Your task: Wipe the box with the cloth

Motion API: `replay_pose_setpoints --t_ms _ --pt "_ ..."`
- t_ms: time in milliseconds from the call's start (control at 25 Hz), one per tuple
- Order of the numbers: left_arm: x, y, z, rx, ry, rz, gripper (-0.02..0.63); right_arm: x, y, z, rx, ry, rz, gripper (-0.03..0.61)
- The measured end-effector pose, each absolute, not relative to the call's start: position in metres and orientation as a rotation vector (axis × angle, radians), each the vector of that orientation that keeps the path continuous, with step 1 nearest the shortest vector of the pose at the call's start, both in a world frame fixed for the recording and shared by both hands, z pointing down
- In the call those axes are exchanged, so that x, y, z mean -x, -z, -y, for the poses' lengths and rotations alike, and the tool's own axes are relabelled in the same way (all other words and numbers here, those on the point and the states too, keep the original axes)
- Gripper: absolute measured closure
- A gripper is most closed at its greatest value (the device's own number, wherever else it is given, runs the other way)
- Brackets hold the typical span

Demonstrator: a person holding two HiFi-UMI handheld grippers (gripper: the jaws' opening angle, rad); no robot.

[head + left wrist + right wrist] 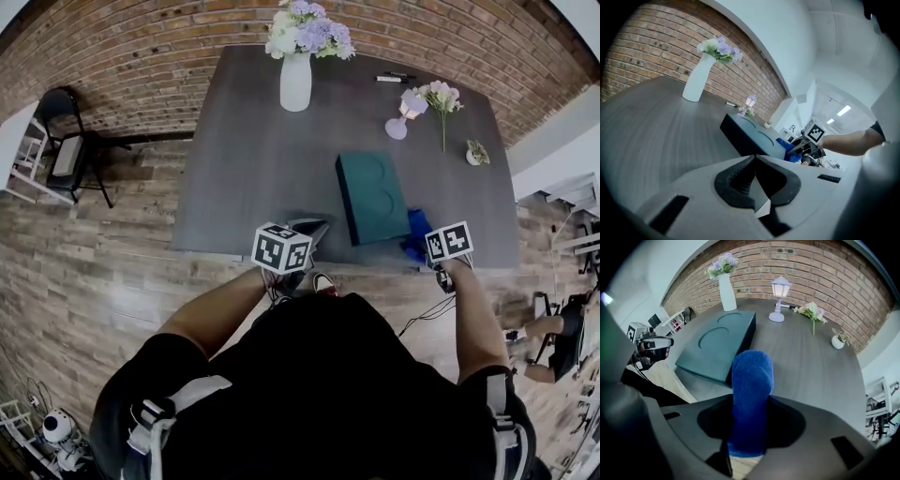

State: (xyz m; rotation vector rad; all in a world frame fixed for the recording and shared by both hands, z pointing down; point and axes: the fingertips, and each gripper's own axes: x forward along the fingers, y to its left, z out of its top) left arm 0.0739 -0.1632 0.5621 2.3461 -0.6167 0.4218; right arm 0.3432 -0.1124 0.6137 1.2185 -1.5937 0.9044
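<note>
A flat dark teal box (371,195) with two round hollows in its lid lies on the grey table (253,150), near the front edge; it also shows as the box (717,343) and the box (750,133) in the gripper views. My right gripper (424,246) is shut on a blue cloth (751,399), held just right of the box's near corner, where the cloth (415,234) pokes out. My left gripper (305,236) hovers over the table's front edge, left of the box, jaws closed on nothing.
A white vase of flowers (296,66) stands at the back of the table. A small lilac lamp (401,117), a flower sprig (442,101), a tiny potted plant (477,152) and a pen (390,78) sit at the back right. A black chair (66,141) stands left.
</note>
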Motion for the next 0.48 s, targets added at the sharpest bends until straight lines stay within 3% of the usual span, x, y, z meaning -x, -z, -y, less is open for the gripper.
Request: replay_pose_setpoints --t_ms 240,480 --pt "-0.044 -0.558 0.176 -2.293 -0.329 0.756 0.604 -0.360 -0.583 0.170 -1.232 -0.754 1.598 0.414" --pt "-0.004 -0.551 0.192 -2.213 -0.228 0.987 0.604 -0.315 -0.549 0.274 -1.138 -0.511 1.733 0.413"
